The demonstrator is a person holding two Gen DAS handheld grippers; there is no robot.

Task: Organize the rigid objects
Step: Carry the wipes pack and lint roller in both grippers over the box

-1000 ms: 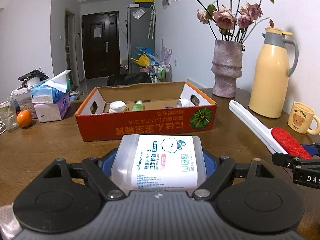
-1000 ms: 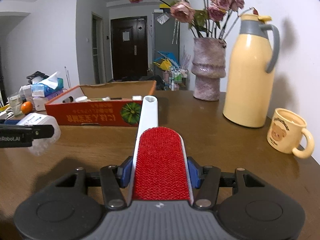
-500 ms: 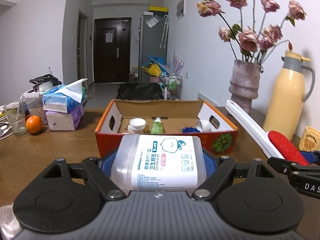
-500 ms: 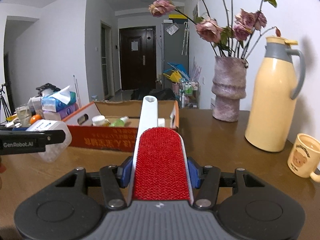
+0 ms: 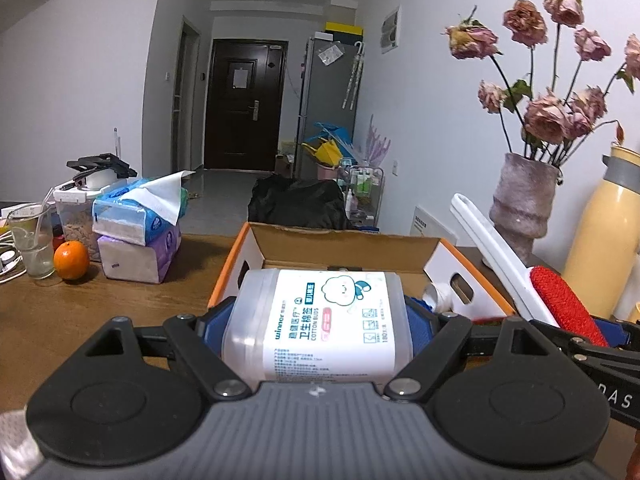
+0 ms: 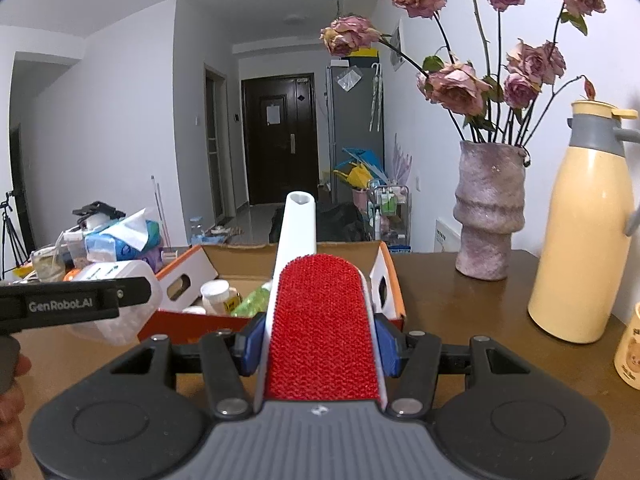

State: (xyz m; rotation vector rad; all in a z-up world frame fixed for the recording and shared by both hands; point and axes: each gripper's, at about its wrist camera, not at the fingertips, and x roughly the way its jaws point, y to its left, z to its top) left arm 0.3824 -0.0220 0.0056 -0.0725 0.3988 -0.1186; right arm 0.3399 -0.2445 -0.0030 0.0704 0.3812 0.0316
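Swab box (image 5: 320,320) is sitting clamped between the left gripper's (image 5: 320,322) blue pads, label up, hanging in front of the carton's (image 5: 344,244) near wall. Lint brush (image 6: 324,320) is sitting clenched in the right gripper (image 6: 320,340), red pad up, white handle pointing over the carton's right end. Carton is resting on the table (image 6: 460,308), holding jars and a green bottle (image 6: 252,300).

A translucent cotton-bud box (image 5: 320,324) with a white printed label lies on its side, held above the near edge of an open orange cardboard box (image 5: 472,264). Beside it, a white-handled lint brush (image 6: 320,320) faces its red pad upward, handle pointing over that box.
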